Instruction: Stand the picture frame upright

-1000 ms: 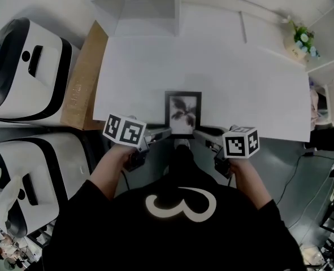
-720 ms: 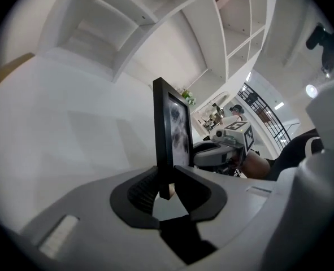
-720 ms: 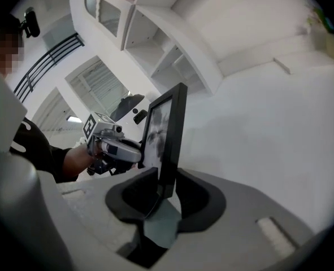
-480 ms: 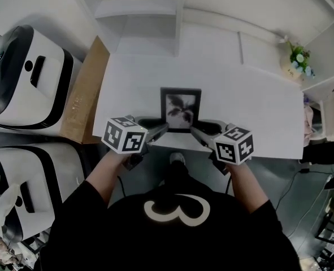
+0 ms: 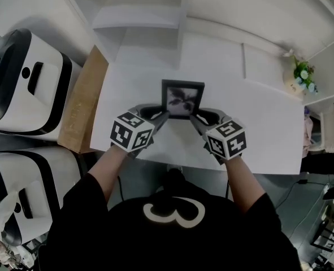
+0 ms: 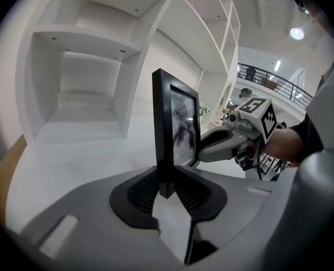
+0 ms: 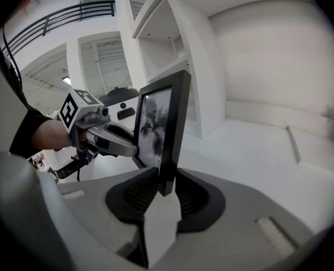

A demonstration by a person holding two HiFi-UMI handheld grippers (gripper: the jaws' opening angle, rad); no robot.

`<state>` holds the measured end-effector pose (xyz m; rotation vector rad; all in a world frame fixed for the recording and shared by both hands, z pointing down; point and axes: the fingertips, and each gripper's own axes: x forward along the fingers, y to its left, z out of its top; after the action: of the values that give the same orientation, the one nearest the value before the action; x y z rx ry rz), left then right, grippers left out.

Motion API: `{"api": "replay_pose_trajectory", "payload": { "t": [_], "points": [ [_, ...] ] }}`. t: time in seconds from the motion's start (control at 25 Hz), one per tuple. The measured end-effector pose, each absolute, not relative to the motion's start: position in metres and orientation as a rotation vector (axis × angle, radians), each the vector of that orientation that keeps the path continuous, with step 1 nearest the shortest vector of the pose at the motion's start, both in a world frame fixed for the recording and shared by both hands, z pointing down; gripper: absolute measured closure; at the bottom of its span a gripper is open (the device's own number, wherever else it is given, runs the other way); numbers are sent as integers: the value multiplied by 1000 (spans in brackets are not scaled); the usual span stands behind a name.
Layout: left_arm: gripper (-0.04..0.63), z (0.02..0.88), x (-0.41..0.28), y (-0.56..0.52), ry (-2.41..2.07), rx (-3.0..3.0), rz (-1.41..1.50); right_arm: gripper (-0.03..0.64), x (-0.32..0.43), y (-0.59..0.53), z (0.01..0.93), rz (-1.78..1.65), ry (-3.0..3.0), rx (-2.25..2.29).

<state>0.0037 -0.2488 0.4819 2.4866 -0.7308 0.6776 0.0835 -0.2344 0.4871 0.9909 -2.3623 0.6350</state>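
Note:
The black picture frame (image 5: 182,99) with a dark leaf print is held over the white table (image 5: 257,123), one gripper at each lower corner. My left gripper (image 5: 159,116) is shut on its lower left edge; in the left gripper view the frame (image 6: 162,129) stands edge-on between the pads (image 6: 150,188). My right gripper (image 5: 198,117) is shut on the lower right edge, and the frame (image 7: 172,117) rises straight from its jaws. Each gripper view shows the other gripper across the frame. Whether the bottom edge touches the table is hidden.
A white shelf unit (image 5: 138,21) stands at the back of the table. A small flower pot (image 5: 299,75) sits at the far right. A cardboard box (image 5: 82,103) and two white-and-black machines (image 5: 20,72) stand at the left, off the table.
Both grippers have carried the frame away from the table's front edge, farther in over the table. The frame looks shorter from above, tipped up more.

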Motion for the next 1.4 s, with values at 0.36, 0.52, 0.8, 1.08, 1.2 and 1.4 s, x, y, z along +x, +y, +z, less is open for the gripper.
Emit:
{"api": "replay_pose_trajectory", "payload": {
  "t": [0.36,0.52,0.8,1.08,1.2,1.4],
  "points": [
    [502,493,10,-317,-903,2567,750,517,90,-308,500,470,-2292,1067],
    [502,504,10,-336,-926,2583,800,517,90,-327,509,419,-2268,1073],
    [502,523,10,-368,-979,2554,871,522,91,-360,522,354,-2221,1077],
    [503,529,12,-386,-1008,2534,892,522,91,-379,532,399,-2208,1085],
    [503,527,11,-390,-1005,2512,911,522,91,-383,532,437,-2214,1084],
    [503,528,11,-393,-989,2489,917,520,91,-386,533,477,-2216,1080]
  ]
}}
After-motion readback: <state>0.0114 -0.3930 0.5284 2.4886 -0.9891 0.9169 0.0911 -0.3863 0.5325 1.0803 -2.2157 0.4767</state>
